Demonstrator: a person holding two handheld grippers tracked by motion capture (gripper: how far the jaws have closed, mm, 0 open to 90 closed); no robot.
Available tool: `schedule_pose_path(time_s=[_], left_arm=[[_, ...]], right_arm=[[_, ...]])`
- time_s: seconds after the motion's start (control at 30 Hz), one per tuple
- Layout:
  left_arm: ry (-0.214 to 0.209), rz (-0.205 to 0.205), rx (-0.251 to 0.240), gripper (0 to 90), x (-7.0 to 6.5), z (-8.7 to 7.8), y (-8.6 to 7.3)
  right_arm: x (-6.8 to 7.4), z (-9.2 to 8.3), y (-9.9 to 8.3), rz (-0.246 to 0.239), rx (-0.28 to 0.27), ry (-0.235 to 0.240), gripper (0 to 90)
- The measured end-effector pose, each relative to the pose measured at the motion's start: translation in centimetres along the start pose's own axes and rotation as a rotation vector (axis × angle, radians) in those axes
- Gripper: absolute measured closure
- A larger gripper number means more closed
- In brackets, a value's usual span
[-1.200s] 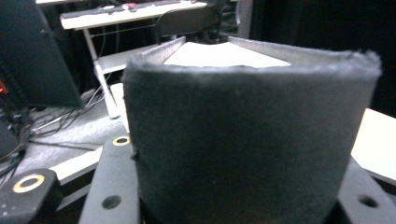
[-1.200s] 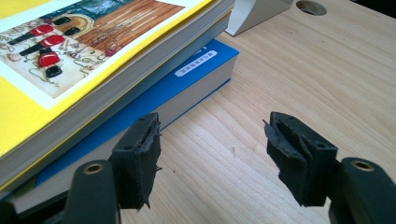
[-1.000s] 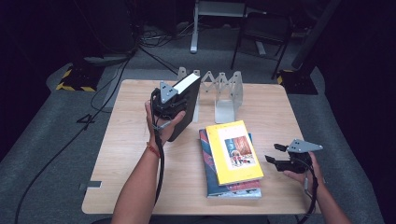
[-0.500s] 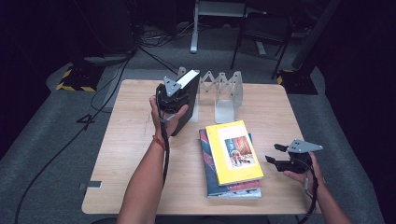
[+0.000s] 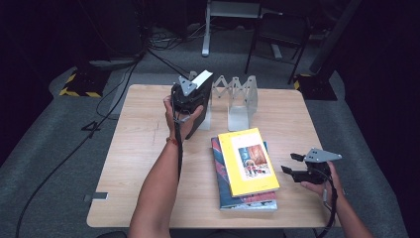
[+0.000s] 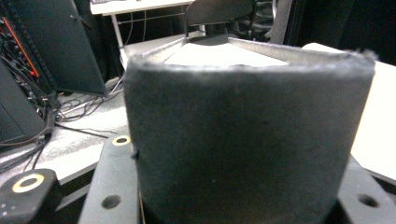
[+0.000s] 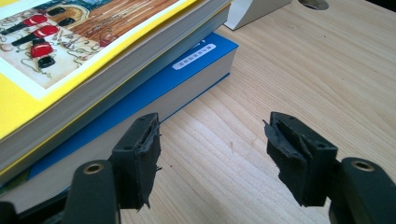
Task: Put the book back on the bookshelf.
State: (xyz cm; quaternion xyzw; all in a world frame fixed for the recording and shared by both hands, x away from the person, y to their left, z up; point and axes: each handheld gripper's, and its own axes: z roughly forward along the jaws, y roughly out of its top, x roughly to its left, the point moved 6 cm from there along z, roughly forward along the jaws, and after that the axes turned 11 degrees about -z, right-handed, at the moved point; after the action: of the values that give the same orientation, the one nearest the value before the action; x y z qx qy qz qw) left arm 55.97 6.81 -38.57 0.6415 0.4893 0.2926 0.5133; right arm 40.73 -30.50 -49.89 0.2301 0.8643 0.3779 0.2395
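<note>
The left gripper has its jaws clamped on a dark felt-covered book, held upright at the metal book rack by the bench's far edge; the step in hand looks like slotting it between the dividers. Next it needs lining up with a slot and lowering. The right gripper rests near the bench's right edge beside the stacked books, jaws apart and empty.

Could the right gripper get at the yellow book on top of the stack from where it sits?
Probably yes: the right gripper is open and empty beside the stack, and nothing lies between it and the yellow book.
</note>
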Motion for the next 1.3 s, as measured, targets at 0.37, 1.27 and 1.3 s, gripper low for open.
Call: schedule_pose_path(time_s=[0.37, 1.27, 1.3], left_arm=[[0.021, -0.043, -0.013, 51.9, 0.8, 1.6, 1.0], [0.071, -0.059, -0.006, 51.3, 1.3, 5.0, 1.7], [0.07, -0.06, -0.01, 51.3, 1.3, 5.1, 1.6]], right_arm=[[-0.1, 0.0, -0.1, -0.002, -0.003, 0.005, 35.8], [-0.1, -0.3, -0.2, -0.01, -0.015, 0.005, 36.0], [-0.1, -0.3, -0.1, -0.011, -0.015, 0.004, 36.1]])
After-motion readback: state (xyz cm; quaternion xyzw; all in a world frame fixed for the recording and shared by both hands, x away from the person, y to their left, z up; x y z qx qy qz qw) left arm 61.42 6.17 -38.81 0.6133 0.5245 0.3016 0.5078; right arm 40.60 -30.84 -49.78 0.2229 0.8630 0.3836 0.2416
